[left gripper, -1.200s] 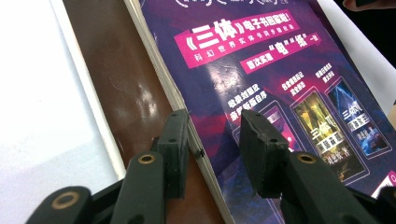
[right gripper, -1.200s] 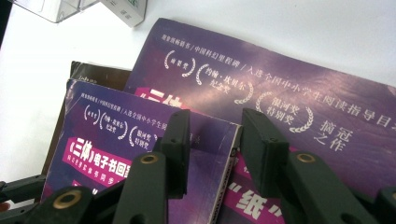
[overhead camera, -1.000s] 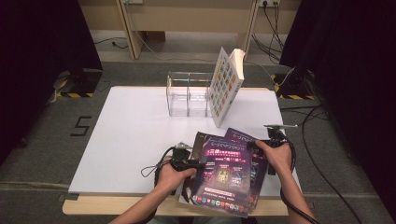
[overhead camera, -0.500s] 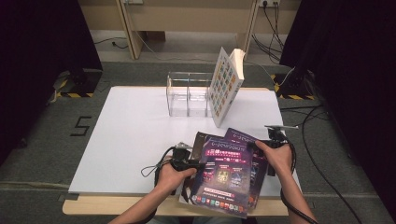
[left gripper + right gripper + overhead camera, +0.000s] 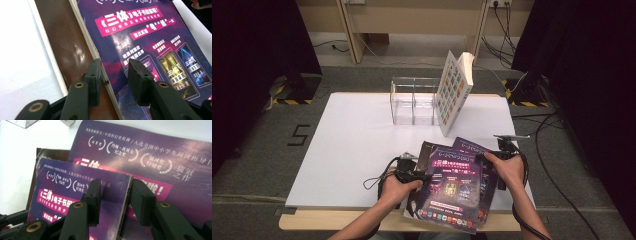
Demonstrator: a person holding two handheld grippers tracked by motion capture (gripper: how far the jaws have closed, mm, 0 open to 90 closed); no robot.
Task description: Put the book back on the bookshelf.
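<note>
With both the left gripper (image 5: 113, 75) and right gripper (image 5: 115, 195) gripping opposite edges of the top purple magazine (image 5: 452, 187), jaws part-open, uneven lifting may slide it off the magazine beneath (image 5: 162, 157).

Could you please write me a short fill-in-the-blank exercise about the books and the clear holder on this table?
1. The top magazine has a ___ cover.
2. The clear holder stands on the ___ table.
3. The book with the tiled cover leans against the holder's ___ side.

Missing words: purple; white; right
</note>
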